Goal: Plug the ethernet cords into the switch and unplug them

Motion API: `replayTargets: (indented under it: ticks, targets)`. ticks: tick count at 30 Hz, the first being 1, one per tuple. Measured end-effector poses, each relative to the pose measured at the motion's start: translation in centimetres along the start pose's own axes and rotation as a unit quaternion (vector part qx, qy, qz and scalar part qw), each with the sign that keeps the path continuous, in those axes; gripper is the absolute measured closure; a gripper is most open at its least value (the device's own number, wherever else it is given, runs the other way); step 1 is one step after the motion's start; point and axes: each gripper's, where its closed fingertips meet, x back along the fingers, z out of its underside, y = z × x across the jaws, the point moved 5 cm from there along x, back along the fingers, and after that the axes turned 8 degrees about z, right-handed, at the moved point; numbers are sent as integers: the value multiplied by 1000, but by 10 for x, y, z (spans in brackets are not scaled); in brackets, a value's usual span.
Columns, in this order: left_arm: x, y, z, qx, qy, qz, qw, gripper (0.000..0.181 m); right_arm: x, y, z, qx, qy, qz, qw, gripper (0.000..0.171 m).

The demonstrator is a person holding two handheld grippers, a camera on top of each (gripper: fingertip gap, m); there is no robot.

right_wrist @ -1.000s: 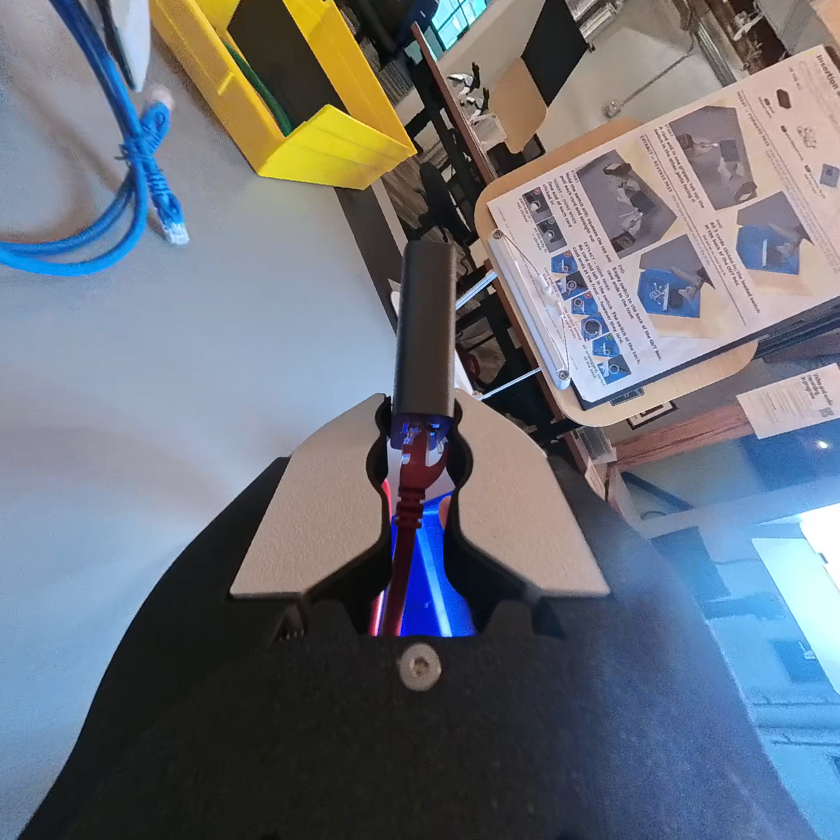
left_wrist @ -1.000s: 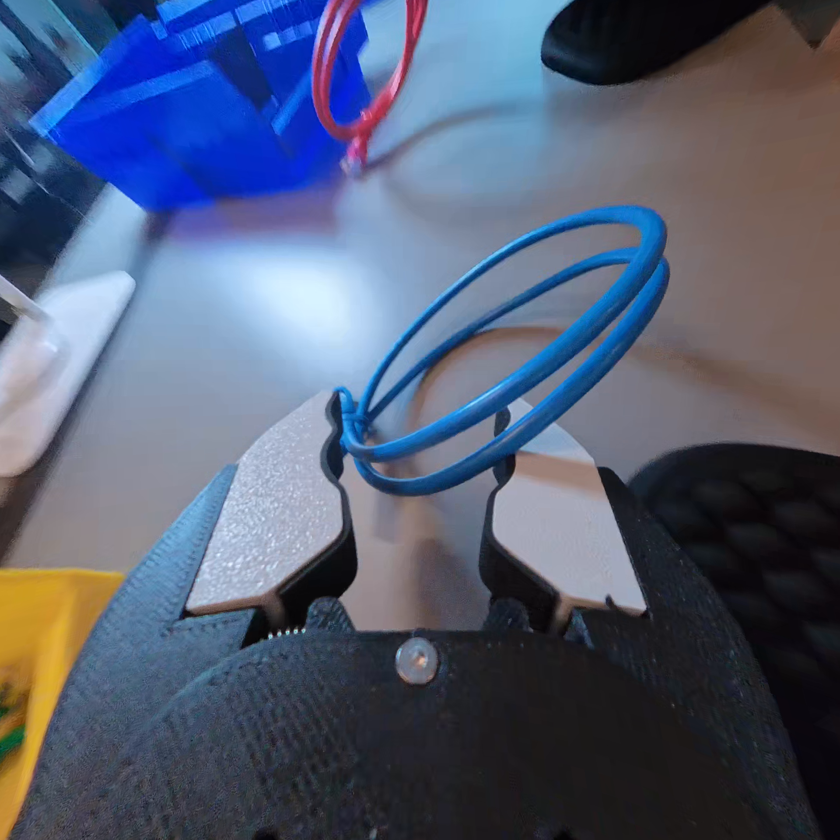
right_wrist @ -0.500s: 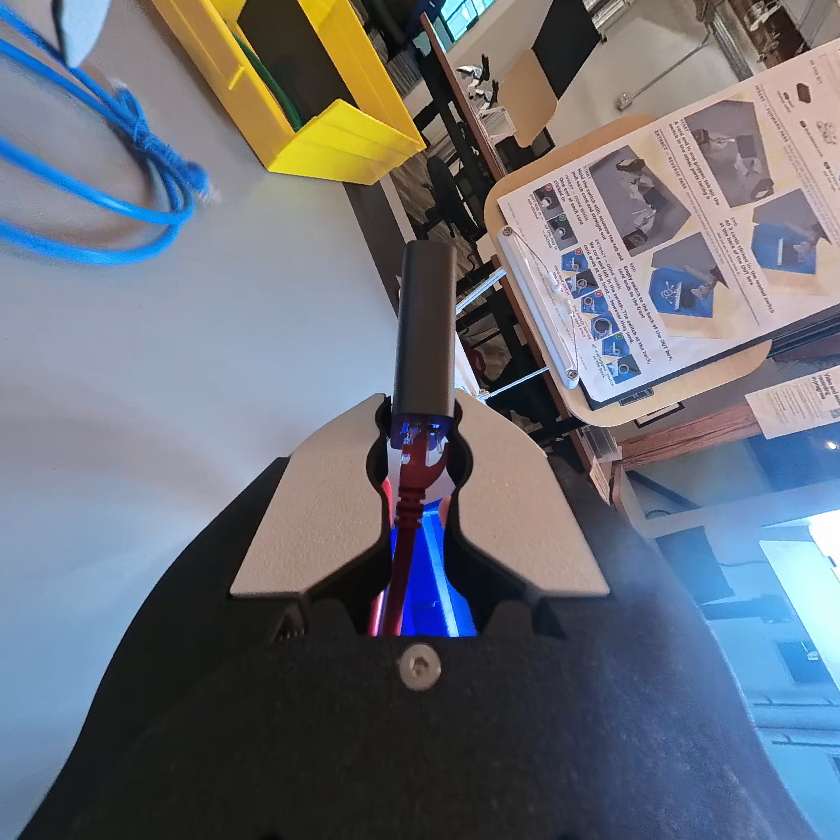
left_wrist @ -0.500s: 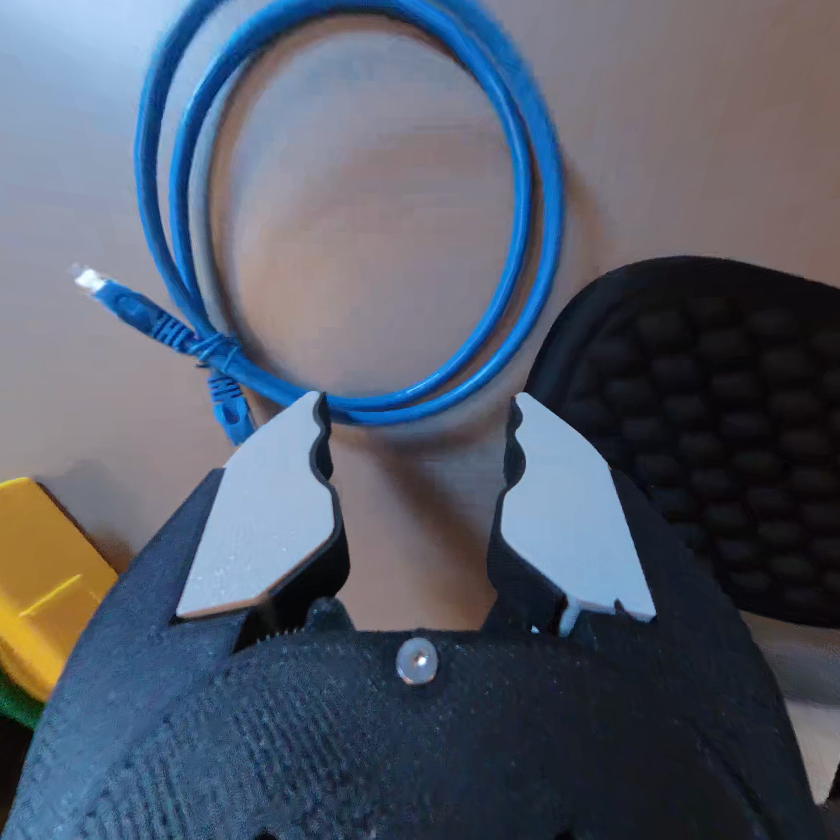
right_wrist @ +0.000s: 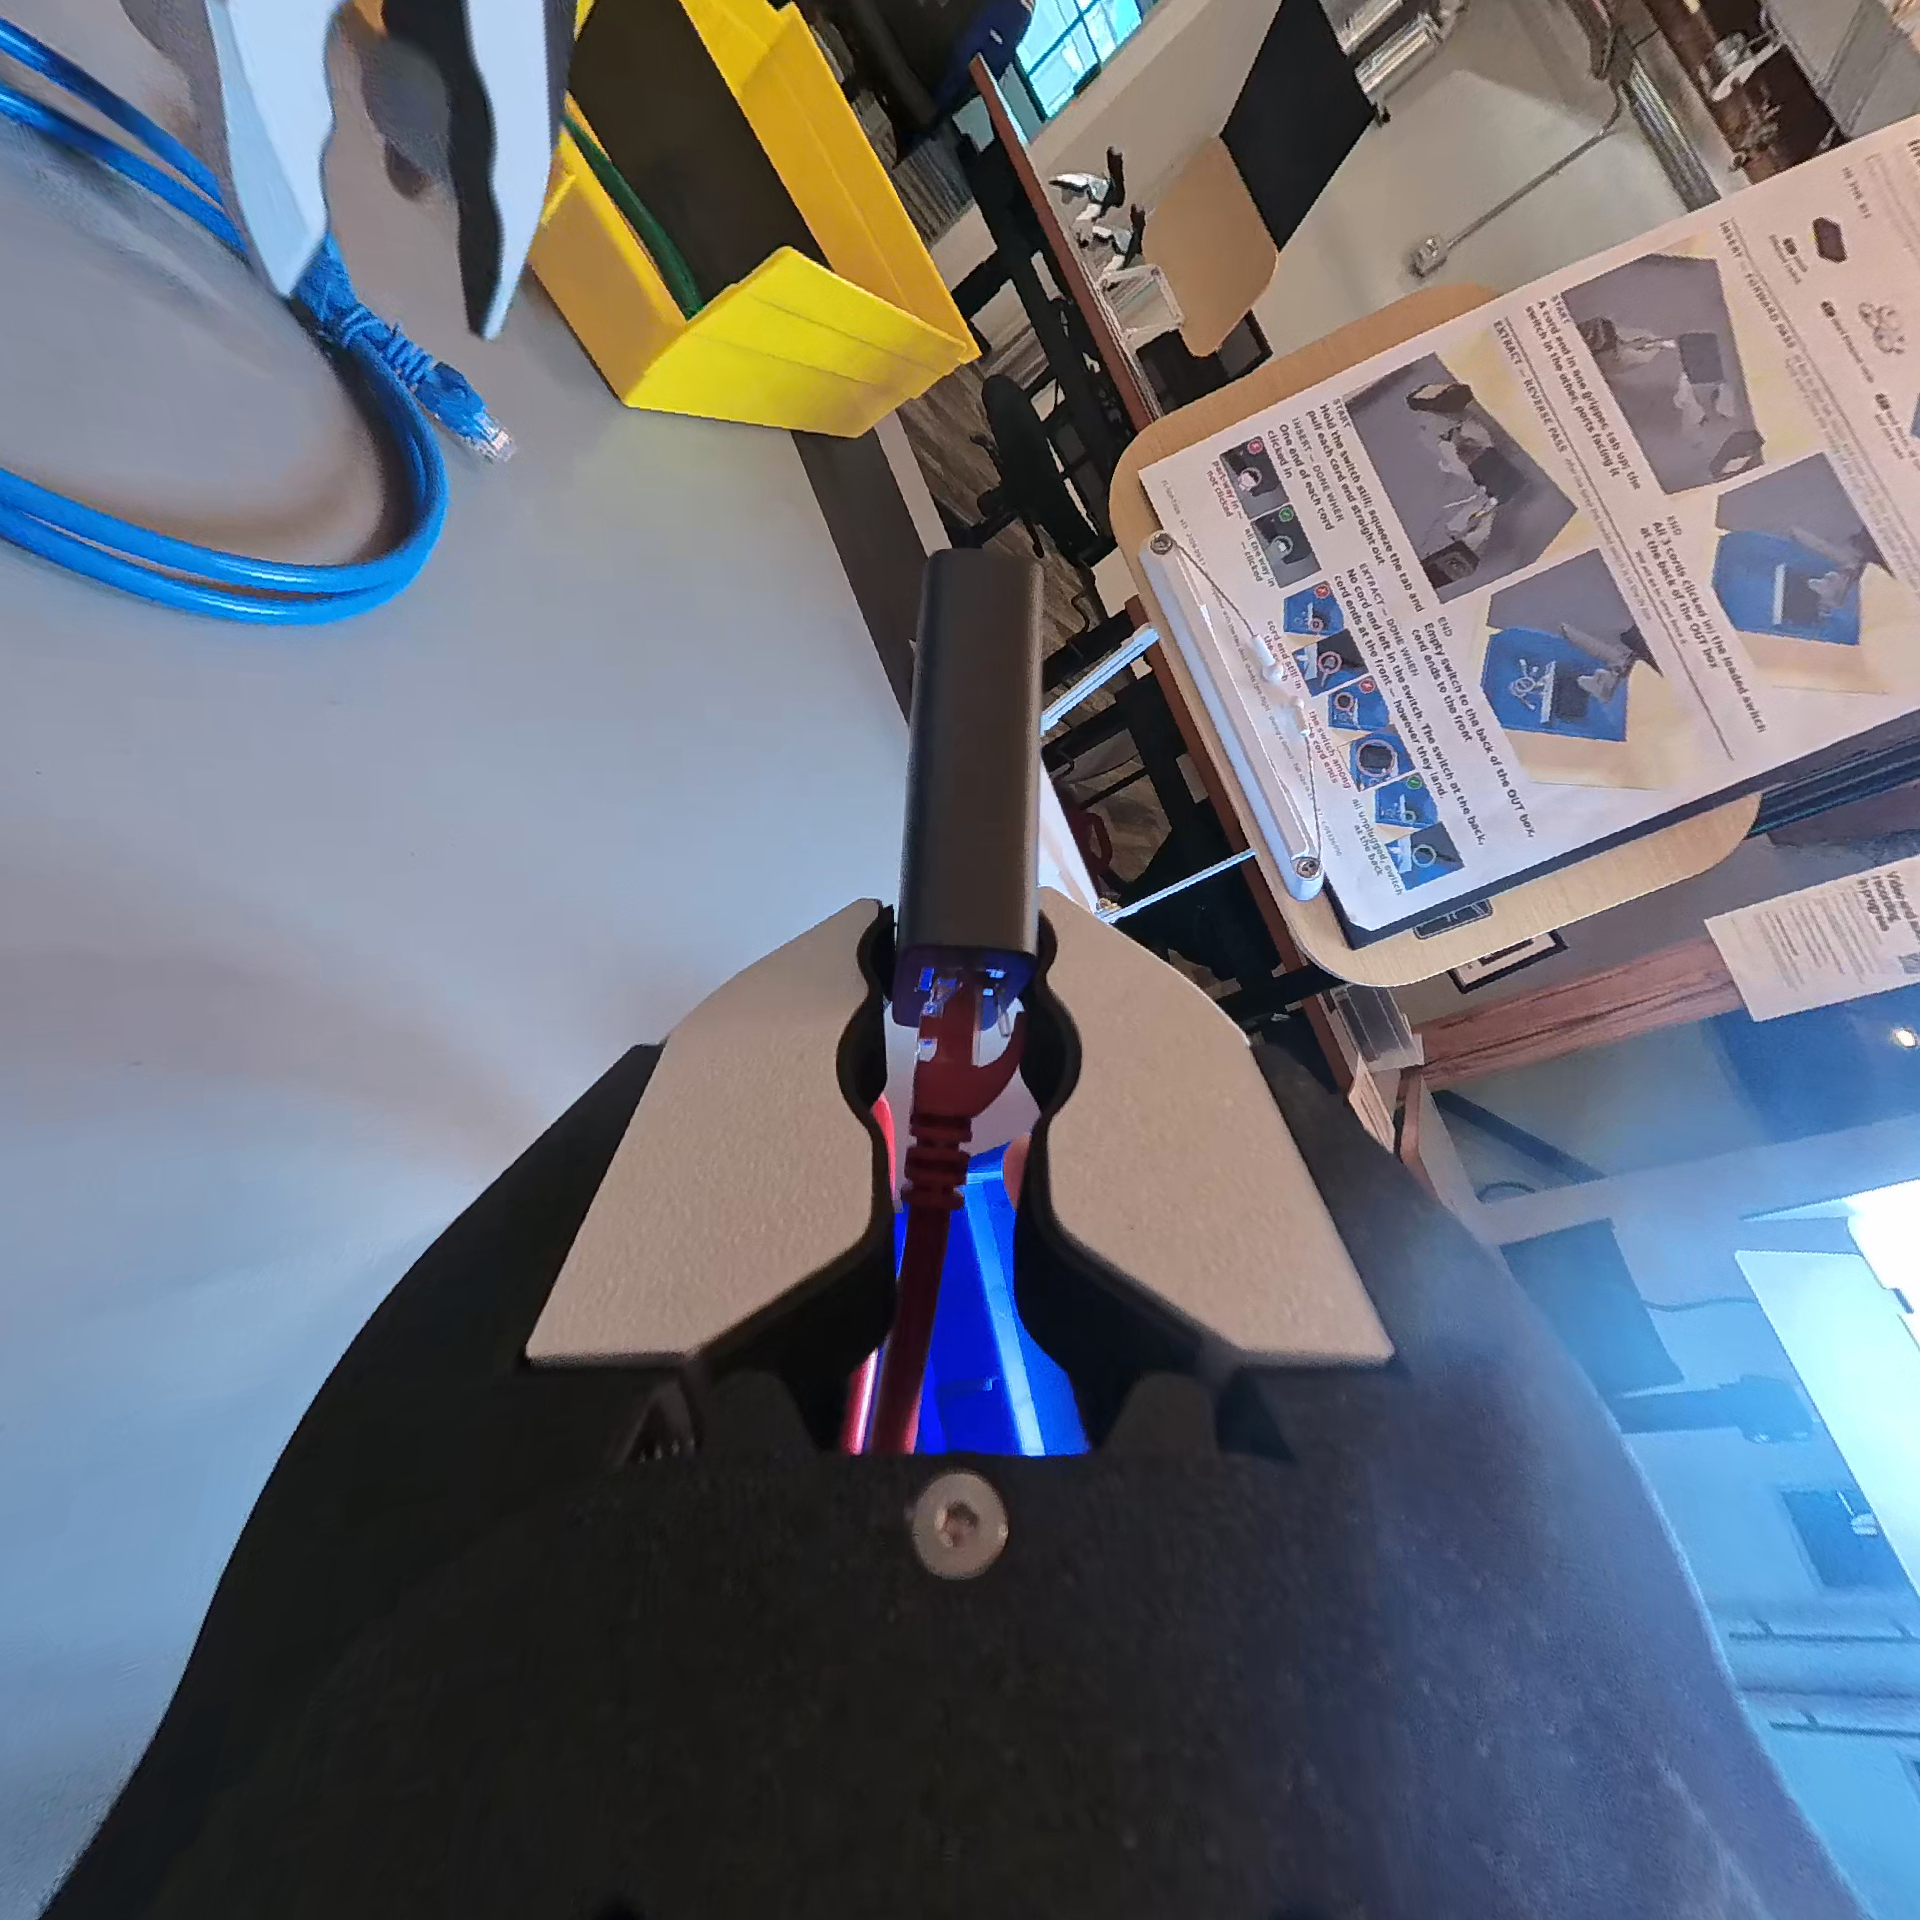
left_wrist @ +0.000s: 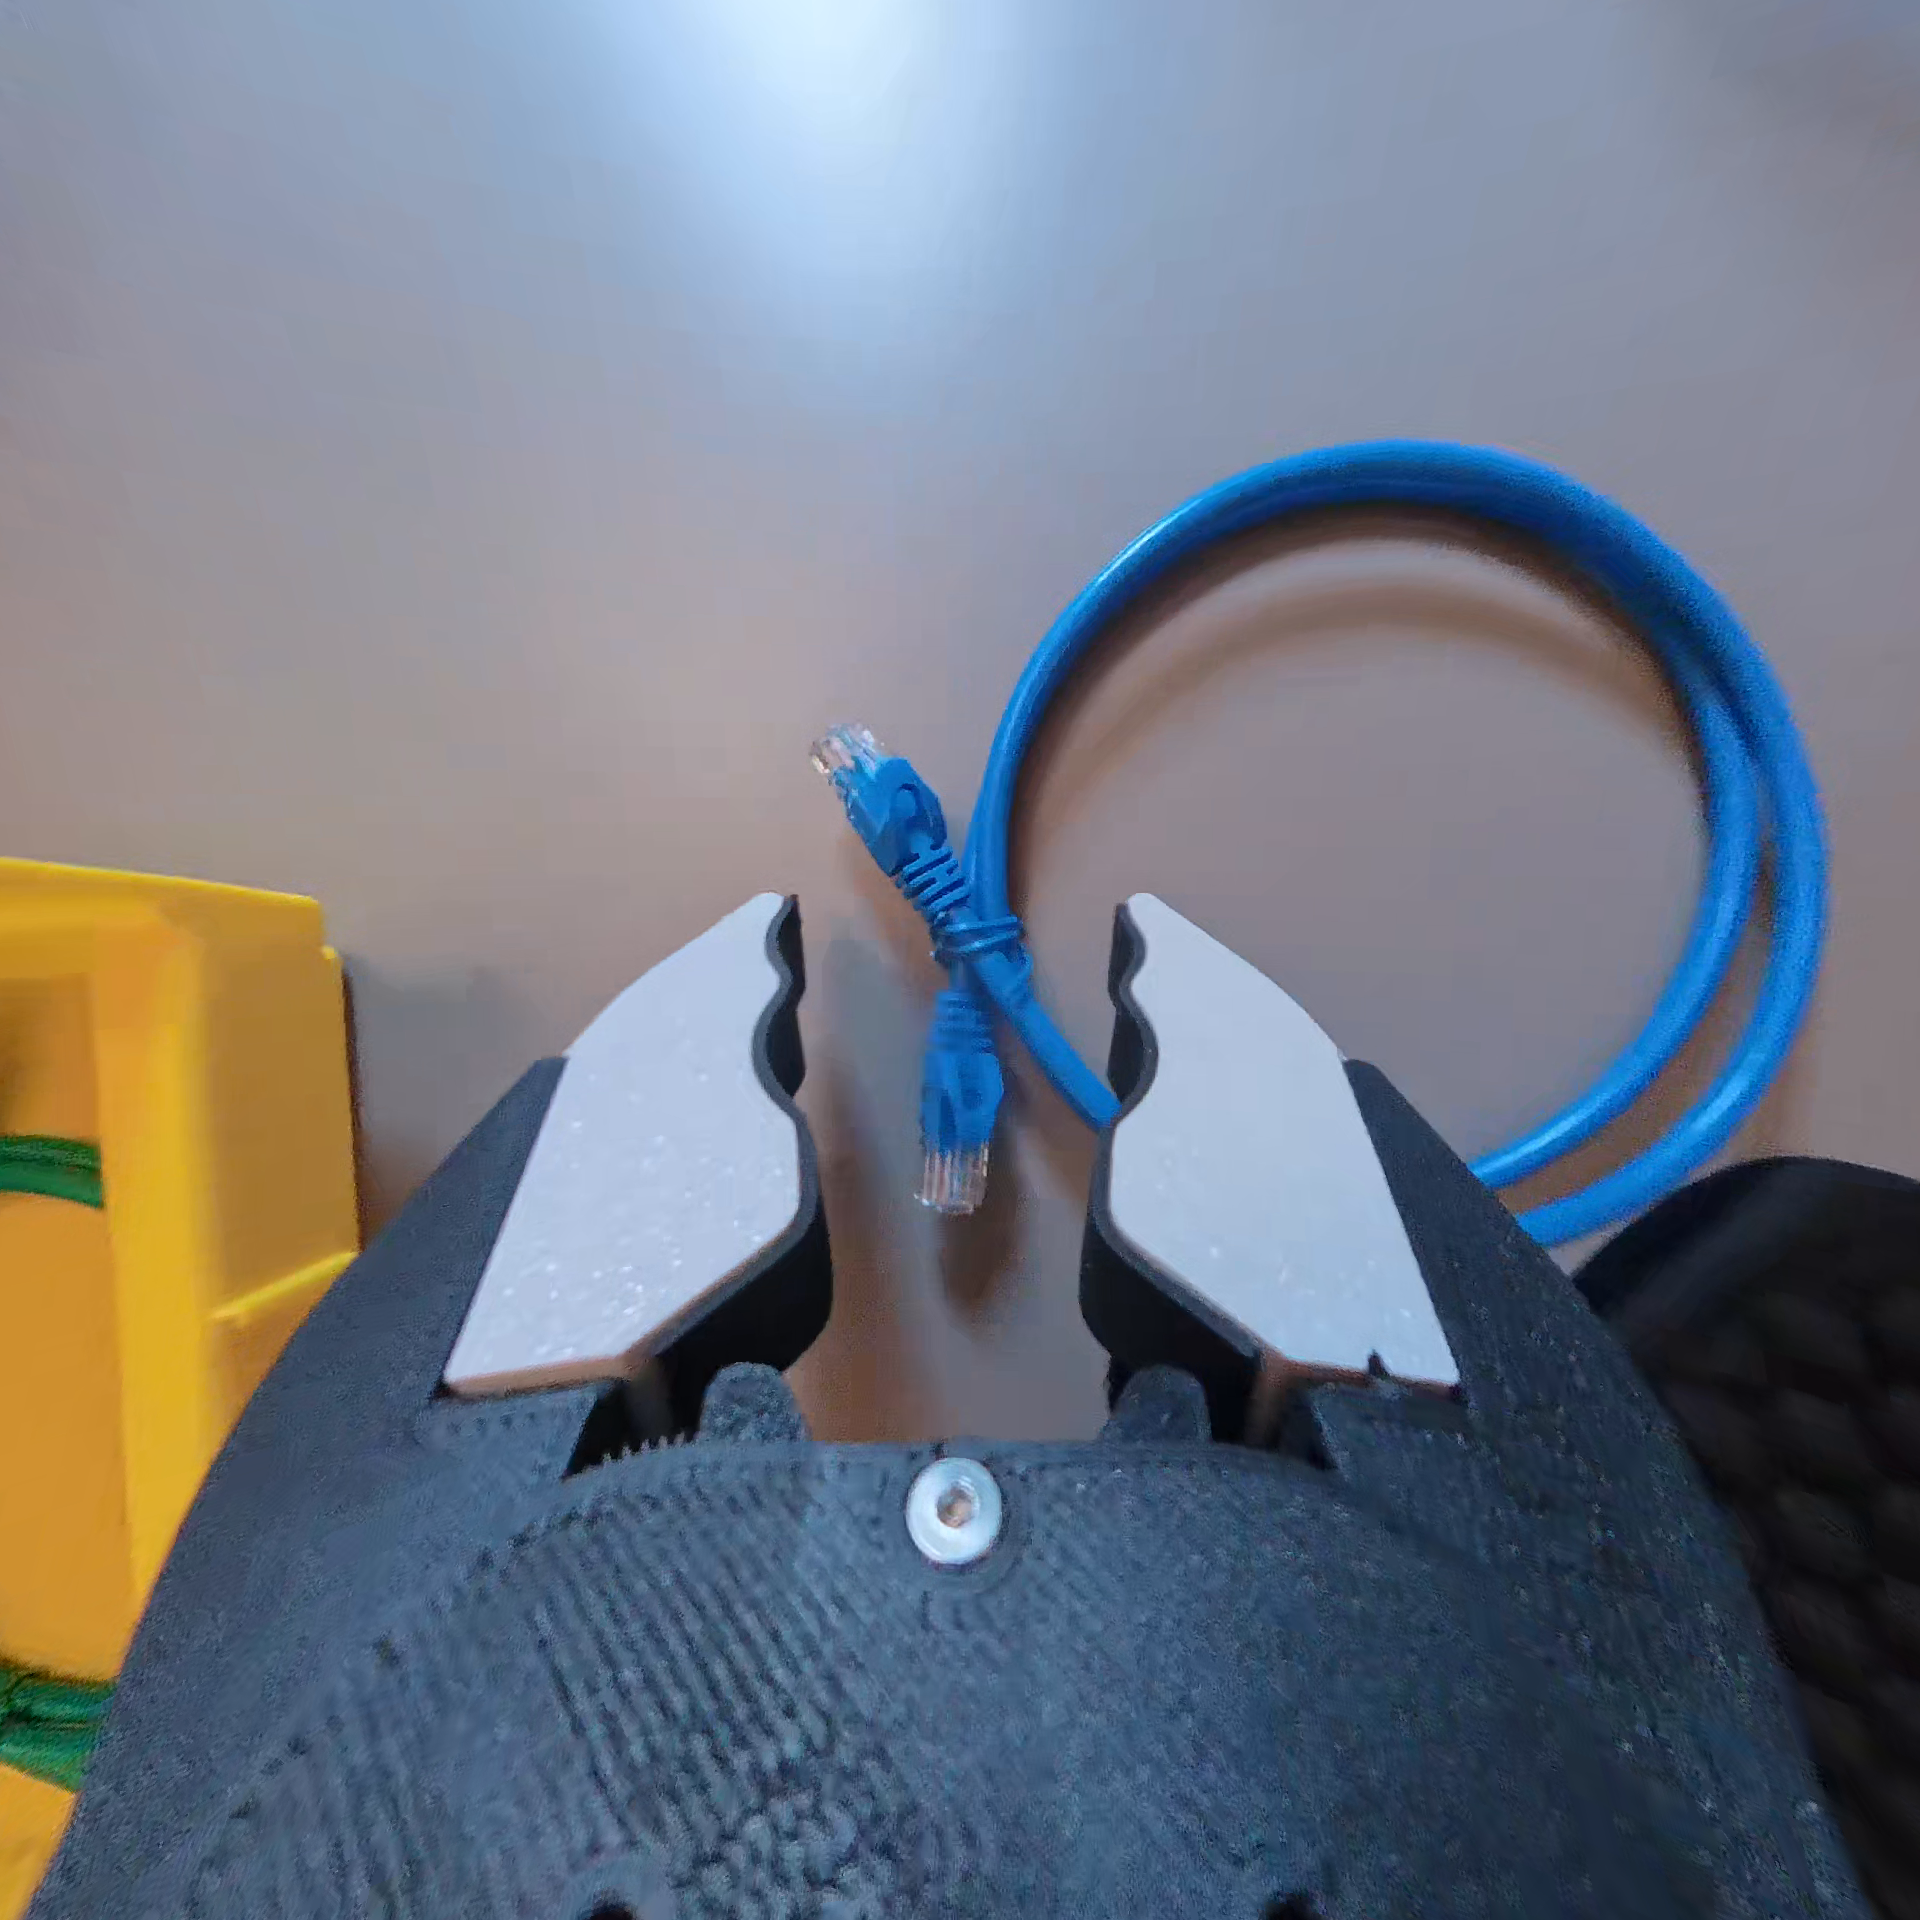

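Note:
A coiled blue ethernet cord [left_wrist: 1756, 831] lies flat on the grey table. Its two tied plugs [left_wrist: 951, 1143] lie between the fingers of my left gripper [left_wrist: 956, 914], which is open and empty just above them. My right gripper [right_wrist: 961, 914] is shut on a black switch [right_wrist: 971, 748] that points away from it, off the table. A red cord's plug [right_wrist: 940, 1132] sits in the switch's near end and runs back between the fingers. The right wrist view also shows the left gripper [right_wrist: 395, 281] over the blue cord [right_wrist: 312, 592].
A yellow bin [left_wrist: 156, 1039] holding a green cord [left_wrist: 42, 1164] stands at the left; it also shows in the right wrist view [right_wrist: 790, 343]. A black mesh object [left_wrist: 1787, 1455] lies at the right. A blue bin [right_wrist: 977, 1382] sits below the right gripper. An instruction board [right_wrist: 1558, 582] stands beyond the table edge. The tips of one gripper are about 25 cm away from the tips of the other.
The blue cord, hanging from my left gripper's fingers a second ago, now lies on the table. The left gripper has opened wider and moved over its plugs. The right gripper still holds the switch.

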Motion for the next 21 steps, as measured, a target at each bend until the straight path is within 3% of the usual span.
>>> replayTargets:
  ticks: [1, 5, 12, 17, 21]
  targets:
    - [-6, 2, 2, 2, 11, -3, 1000, 132, 0, 1, 0, 1, 0, -2, 1000, 149]
    - [-11, 9, 1, 3, 26, -1, 1000, 156, -1, 4, 1, 8, 0, -9, 1000, 149]
    - [-18, 4, -12, -102, 62, -39, 992, 162, 0, 11, -2, 19, -25, -26, 999, 149]
    - [-9, -27, -57, -116, -65, 65, 989, 165, 4, 23, -7, 78, -71, -36, 994, 149]
    - [3, -47, -89, -144, -106, 112, 977, 165, 3, 34, -8, 107, -90, -47, 989, 149]
